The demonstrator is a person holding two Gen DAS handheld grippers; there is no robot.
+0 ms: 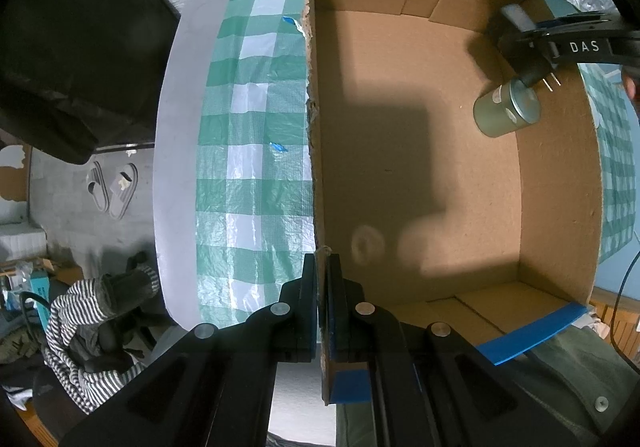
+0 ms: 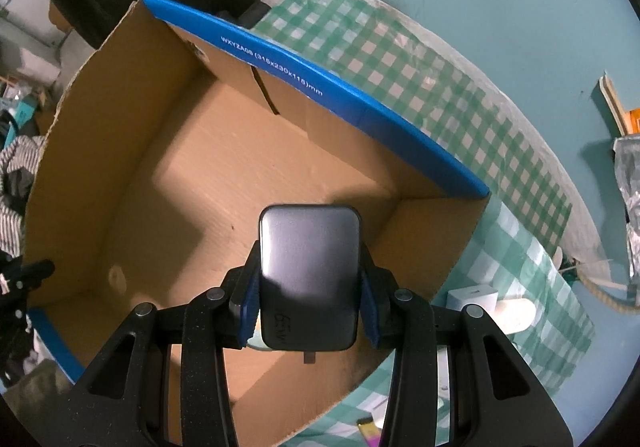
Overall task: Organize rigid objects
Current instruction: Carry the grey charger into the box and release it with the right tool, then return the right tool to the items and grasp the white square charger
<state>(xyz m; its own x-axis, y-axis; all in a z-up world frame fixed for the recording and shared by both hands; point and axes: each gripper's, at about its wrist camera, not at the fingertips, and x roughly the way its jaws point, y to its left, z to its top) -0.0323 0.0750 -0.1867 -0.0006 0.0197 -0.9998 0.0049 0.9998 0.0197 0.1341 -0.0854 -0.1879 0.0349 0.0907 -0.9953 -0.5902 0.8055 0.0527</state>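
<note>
Right wrist view: the grey charger (image 2: 308, 275), a flat block w/ rounded corners, is clamped between the blue pads of the right gripper (image 2: 308, 303) and hangs over the near right part of the cardboard box (image 2: 120, 151), above its bare floor. In the left wrist view the same charger (image 1: 506, 109) is seen end-on near the far right wall, its metal prongs pointing right.

Risk, as I judge it: the pads hold only the lower half of the smooth body, so it may slip or tip if the jaws part too high, and then it falls on its prongs or knocks the box wall. The box is light and could also shift.

The left gripper (image 1: 320, 311) is closed on the left wall of the box, one finger inside and one outside, so it steadies the box on the table (image 1: 256, 127) w/ the green check cloth. The right gripper reaches in from the near right side, tilted down toward the box floor. A white adapter (image 2: 472, 299) lies outside on the cloth, just beside the box.
</note>
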